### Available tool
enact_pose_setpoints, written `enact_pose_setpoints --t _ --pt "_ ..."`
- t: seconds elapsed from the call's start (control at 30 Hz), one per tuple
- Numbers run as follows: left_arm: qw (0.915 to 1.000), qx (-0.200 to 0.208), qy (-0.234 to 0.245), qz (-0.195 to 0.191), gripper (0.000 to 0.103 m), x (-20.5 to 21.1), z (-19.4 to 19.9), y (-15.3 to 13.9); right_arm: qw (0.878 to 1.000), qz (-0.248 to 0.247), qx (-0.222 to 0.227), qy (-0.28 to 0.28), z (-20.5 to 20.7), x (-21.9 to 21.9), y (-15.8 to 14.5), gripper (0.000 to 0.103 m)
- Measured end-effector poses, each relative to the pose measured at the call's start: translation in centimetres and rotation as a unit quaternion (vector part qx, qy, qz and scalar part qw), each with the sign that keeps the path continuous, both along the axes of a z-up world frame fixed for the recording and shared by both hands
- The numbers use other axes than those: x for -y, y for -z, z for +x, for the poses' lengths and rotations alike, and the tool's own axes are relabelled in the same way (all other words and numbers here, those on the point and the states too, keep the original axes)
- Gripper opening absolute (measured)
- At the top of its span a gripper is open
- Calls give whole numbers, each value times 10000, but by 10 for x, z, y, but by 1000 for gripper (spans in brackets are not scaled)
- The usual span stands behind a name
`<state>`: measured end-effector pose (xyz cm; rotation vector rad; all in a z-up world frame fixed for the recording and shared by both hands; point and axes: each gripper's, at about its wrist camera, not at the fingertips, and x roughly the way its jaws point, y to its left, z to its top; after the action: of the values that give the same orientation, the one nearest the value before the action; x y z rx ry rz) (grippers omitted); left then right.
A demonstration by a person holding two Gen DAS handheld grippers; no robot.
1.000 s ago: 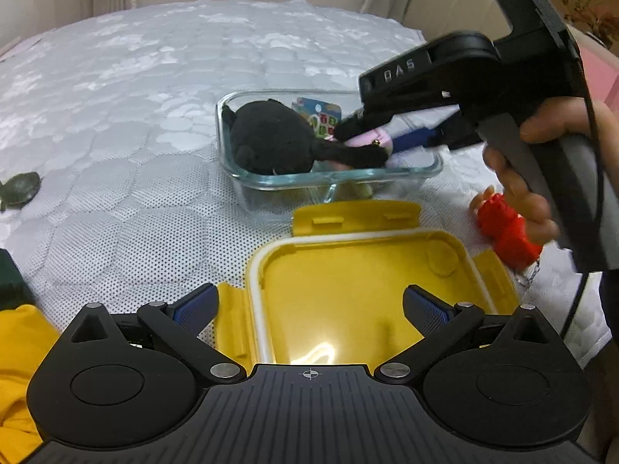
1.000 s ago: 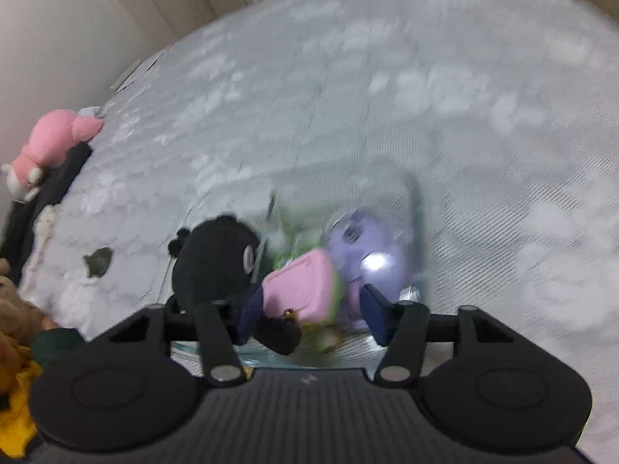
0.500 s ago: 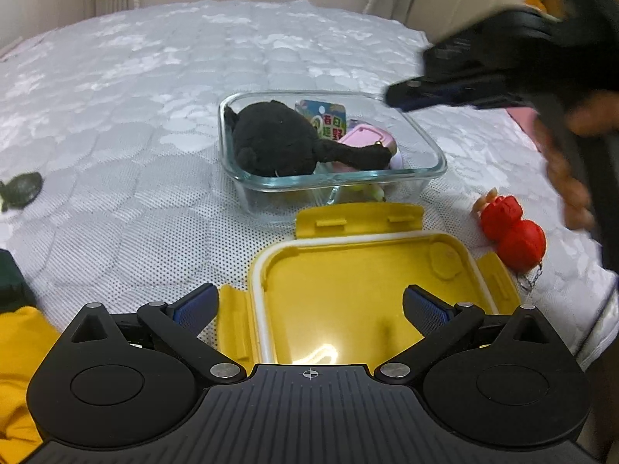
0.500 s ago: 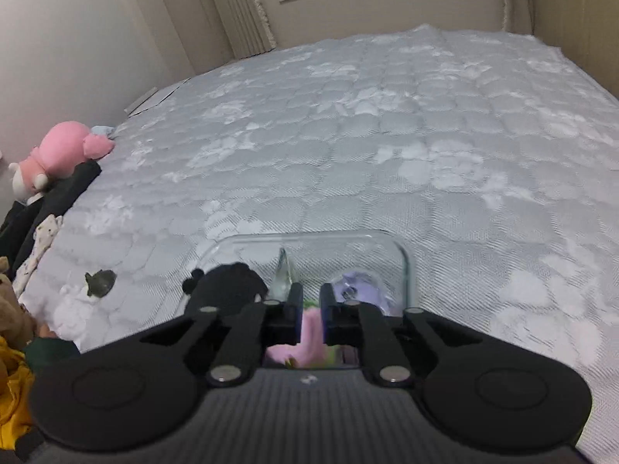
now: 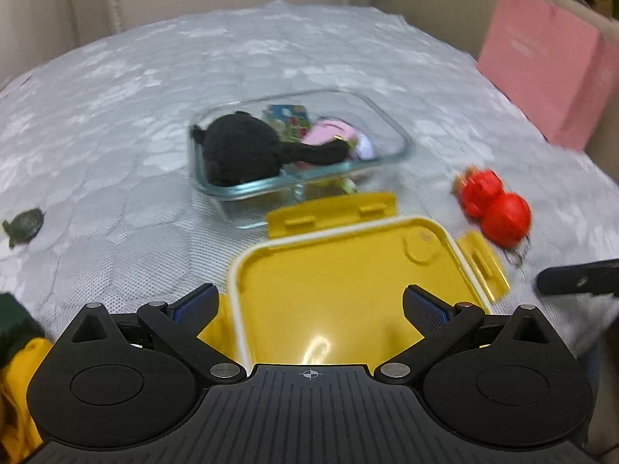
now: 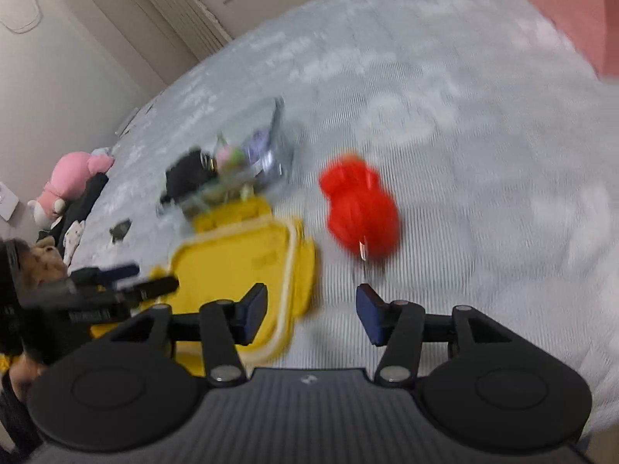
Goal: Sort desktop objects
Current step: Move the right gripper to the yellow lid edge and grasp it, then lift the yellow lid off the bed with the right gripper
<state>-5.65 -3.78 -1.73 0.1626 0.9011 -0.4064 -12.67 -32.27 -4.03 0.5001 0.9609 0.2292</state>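
A clear glass container [image 5: 398,135] holds a black plush [image 5: 240,150], a pink item [image 5: 329,133] and a printed card [image 5: 288,116]; it also shows, blurred, in the right wrist view [image 6: 278,143]. Its yellow lid [image 5: 340,266] lies upside down in front of it, also seen in the right wrist view [image 6: 236,251]. A red toy [image 5: 491,203] lies right of the lid. My left gripper [image 5: 309,305] is open and empty over the lid's near edge. My right gripper [image 6: 311,311] is open and empty, just short of the red toy [image 6: 361,208].
A small dark turtle figure [image 5: 23,224] lies at the left on the quilted white cover [image 5: 116,96]. A pink box [image 5: 541,62] stands at the right. A pink plush [image 6: 73,178] and a brown bear [image 6: 46,261] sit at the left edge. Yellow cloth [image 5: 15,379] lies near left.
My right gripper let go of the pink item in the container, shut, drew back, swung right toward the red toy and opened again. The left gripper stayed open over the lid.
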Motion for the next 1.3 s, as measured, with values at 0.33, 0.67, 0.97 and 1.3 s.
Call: enact_pose_setpoints --t 0.33,0.67,0.97,1.3 --pt "9927 548 566 915 103 22 -36 -31 9984 520 164 149 26 -30 34 46" --pt "9649 1550 1217 1735 103 44 -74 -60 9940 783 757 -107 30 -18 -36 14" --pt "9634 1943 1071 1507 103 67 -90 -91 9921 526 1089 -320 45 -42 -110 13" --pt "9381 2517 321 2360 103 76 -109 -84 9892 109 1281 -697 36 -86 -135 15"
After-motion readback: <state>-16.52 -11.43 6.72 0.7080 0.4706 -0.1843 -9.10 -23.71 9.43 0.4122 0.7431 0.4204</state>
